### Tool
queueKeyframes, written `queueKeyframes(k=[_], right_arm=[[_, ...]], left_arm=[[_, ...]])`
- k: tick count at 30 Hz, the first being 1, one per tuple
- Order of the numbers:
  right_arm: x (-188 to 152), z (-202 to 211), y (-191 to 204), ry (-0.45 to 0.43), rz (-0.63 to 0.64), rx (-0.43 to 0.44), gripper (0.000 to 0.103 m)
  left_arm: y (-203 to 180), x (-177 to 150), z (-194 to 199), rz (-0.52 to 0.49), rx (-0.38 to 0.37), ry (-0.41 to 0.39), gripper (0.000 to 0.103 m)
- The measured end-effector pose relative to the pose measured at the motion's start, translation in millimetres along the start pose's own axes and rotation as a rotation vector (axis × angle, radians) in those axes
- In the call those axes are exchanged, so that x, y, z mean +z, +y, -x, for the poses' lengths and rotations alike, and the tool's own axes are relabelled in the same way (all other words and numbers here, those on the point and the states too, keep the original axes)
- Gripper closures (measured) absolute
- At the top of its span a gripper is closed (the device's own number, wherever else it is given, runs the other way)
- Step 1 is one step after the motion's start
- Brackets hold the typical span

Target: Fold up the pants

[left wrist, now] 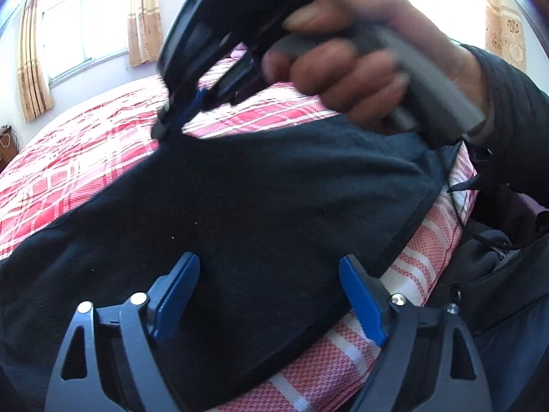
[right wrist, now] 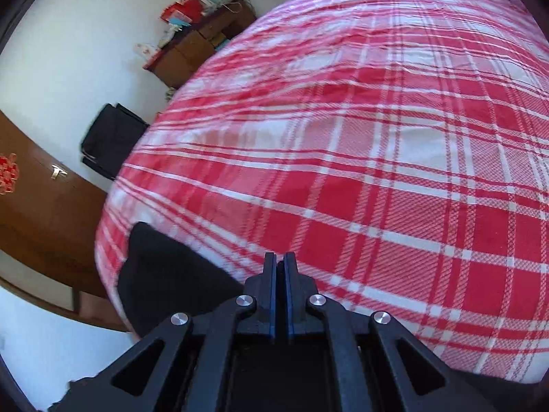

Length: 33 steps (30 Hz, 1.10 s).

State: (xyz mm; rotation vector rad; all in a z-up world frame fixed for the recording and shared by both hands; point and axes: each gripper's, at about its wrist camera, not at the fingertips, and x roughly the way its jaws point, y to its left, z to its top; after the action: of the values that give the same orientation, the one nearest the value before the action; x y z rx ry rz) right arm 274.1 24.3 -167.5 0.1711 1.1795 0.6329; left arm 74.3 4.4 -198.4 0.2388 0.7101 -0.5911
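blue-padded fingers (left wrist: 178, 295) of the left gripper (left wrist: 269, 293) stand wide apart over the dark pants (left wrist: 240, 199), one pad on each side of the cloth, neither pressing it. the pants lie spread across the near edge of the bed (left wrist: 85, 144), on its red and white checked cover, with their near end hanging toward the person's lap. further right in the left wrist view, a hand (left wrist: 360, 68) grips the grey handle of the right gripper (left wrist: 164, 127), whose tips pinch the far edge of the pants. from the right wrist view, the right gripper (right wrist: 279, 267) has its jaws closed together on a thin fold of dark cloth, near the bed's left edge (right wrist: 113, 206).
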Motion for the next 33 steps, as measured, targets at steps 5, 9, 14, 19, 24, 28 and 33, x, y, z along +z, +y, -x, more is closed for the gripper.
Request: queueKeyframes(k=[5, 9, 14, 19, 24, 28, 33], right_arm=[[-6.5, -13.4, -11.9, 0.036, 0.023, 0.007, 0.099], [-12.6, 21.0, -5.4, -0.028, 0.085, -0.036, 0.083], [-36.0, 66.9, -3.0, -0.086, 0.144, -0.04, 0.075], [-71.4, 72.8, -12.1, -0.038, 0.189, -0.092, 0.071], [-93.0, 60.1, -43.4, -0.006, 0.15, -0.12, 0.071], [-100.5, 72.3, -56.1, -0.026, 0.106, -0.061, 0.071], [-123.7, 98.9, -56.5, -0.056, 0.143, -0.149, 0.069]], left_arm=[[2.9, -1.6, 2.5, 0.016, -0.004, -0.006, 0.017], [11.5, 1.6, 9.5, 0.048, -0.002, -0.015, 0.017], [32.9, 1.0, 13.6, 0.1, 0.054, 0.016, 0.017], [47.1, -2.7, 14.2, 0.137, 0.064, 0.028, 0.017], [35.8, -5.3, 8.7, 0.094, 0.092, 0.047, 0.013], [36.2, -7.2, 8.7, 0.088, 0.095, 0.053, 0.012], [35.3, -3.1, 5.2, 0.086, 0.098, 0.056, 0.009]])
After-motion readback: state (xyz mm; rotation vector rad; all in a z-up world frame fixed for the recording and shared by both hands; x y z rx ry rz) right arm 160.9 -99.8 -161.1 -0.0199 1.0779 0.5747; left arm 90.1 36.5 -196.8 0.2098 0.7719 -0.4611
